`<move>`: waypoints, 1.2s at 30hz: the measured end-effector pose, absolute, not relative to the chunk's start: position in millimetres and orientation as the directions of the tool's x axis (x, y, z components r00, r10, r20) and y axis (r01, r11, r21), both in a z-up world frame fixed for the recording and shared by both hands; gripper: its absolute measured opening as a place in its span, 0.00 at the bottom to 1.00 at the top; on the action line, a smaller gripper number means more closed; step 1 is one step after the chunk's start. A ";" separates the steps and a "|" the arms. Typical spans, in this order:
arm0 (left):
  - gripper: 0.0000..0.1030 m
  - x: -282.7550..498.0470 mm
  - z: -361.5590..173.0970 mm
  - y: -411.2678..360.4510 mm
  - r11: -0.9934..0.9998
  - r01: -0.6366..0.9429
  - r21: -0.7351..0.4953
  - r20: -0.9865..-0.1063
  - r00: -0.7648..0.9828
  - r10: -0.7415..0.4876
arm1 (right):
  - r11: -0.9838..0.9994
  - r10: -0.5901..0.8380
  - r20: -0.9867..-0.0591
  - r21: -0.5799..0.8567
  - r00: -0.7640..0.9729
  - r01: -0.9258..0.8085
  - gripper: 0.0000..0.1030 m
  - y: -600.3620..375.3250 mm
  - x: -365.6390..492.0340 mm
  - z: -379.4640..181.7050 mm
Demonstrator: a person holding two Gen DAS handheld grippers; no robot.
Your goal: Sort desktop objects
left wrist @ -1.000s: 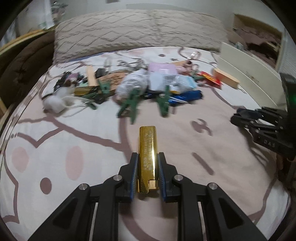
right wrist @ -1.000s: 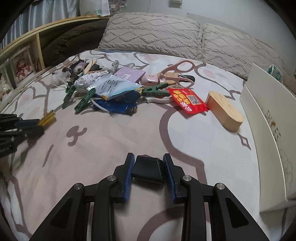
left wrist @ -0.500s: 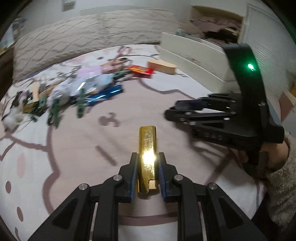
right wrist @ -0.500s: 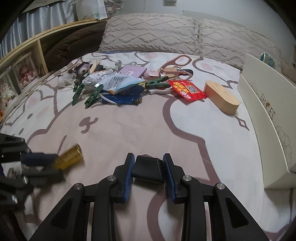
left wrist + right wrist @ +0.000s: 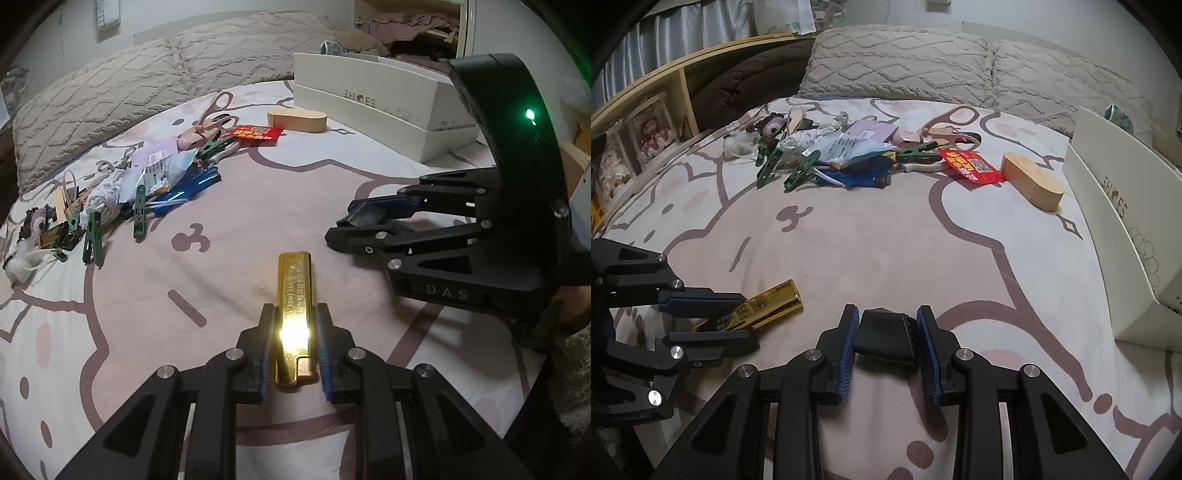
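My left gripper (image 5: 294, 314) is shut on a shiny gold bar (image 5: 295, 295) and holds it low over the pink-patterned bedspread; gripper and bar also show in the right wrist view (image 5: 764, 301). My right gripper (image 5: 885, 314) is shut on a small black ribbed clip-like piece (image 5: 884, 334); it also shows at the right of the left wrist view (image 5: 347, 227). A pile of loose objects (image 5: 842, 155) lies further up the bed: green clothespins (image 5: 138, 210), blue pens (image 5: 192, 186), pink scissors (image 5: 951, 123), a red packet (image 5: 971, 166), a wooden block (image 5: 1032, 181).
A white shoe box (image 5: 1126, 229) stands along the right edge of the bed. Two grey pillows (image 5: 923, 62) lie at the head. A wooden shelf (image 5: 646, 110) runs along the left side.
The left gripper has swung right with the gold bar, close beside the right gripper. The right gripper has pulled back slightly, still shut on the black piece.
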State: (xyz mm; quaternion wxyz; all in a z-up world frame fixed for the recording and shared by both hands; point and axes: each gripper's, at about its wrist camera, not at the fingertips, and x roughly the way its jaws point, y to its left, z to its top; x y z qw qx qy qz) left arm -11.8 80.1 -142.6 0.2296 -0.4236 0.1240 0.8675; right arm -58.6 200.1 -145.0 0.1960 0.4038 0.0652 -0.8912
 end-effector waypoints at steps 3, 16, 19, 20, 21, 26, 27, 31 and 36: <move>0.33 -11.2 -143.1 80.8 -0.867 -0.493 0.072 -0.792 -0.556 0.251 | -0.914 -0.310 -0.747 0.064 -0.588 0.401 0.32 202.8 -60.5 -146.1; 0.78 -11.5 -144.8 71.1 -0.850 -0.469 0.240 -0.780 -0.614 0.119 | -0.902 -0.348 -0.749 0.104 -0.564 0.419 0.52 203.4 -59.8 -147.8; 0.82 -12.6 -143.7 64.6 -0.848 -0.472 0.242 -0.785 -0.608 0.115 | -0.902 -0.348 -0.750 0.103 -0.562 0.420 0.53 202.9 -59.9 -147.8; 0.84 -13.5 -143.3 62.1 -0.850 -0.467 0.245 -0.785 -0.610 0.108 | -0.902 -0.348 -0.750 0.104 -0.562 0.420 0.53 203.0 -59.9 -147.8; 0.85 -14.4 -143.0 59.5 -0.852 -0.459 0.250 -0.785 -0.611 0.099 | -0.902 -0.349 -0.750 0.104 -0.562 0.420 0.53 202.8 -59.9 -147.8; 0.87 -23.1 -143.4 45.2 -0.876 -0.404 0.265 -0.782 -0.621 0.050 | -0.902 -0.349 -0.750 0.104 -0.563 0.420 0.53 203.3 -60.0 -147.8; 0.87 -26.0 -143.9 41.9 -0.882 -0.386 0.269 -0.781 -0.624 0.035 | -0.902 -0.349 -0.749 0.105 -0.563 0.419 0.53 203.4 -59.7 -147.6; 0.87 -34.8 -146.0 32.8 -0.905 -0.344 0.251 -0.783 -0.622 0.019 | -0.905 -0.348 -0.747 0.109 -0.567 0.412 0.54 204.3 -58.5 -146.8; 0.88 -43.6 -148.1 26.8 -0.927 -0.288 0.240 -0.778 -0.628 -0.007 | -0.895 -0.416 -0.725 0.221 -0.548 0.387 0.54 217.9 -62.4 -147.8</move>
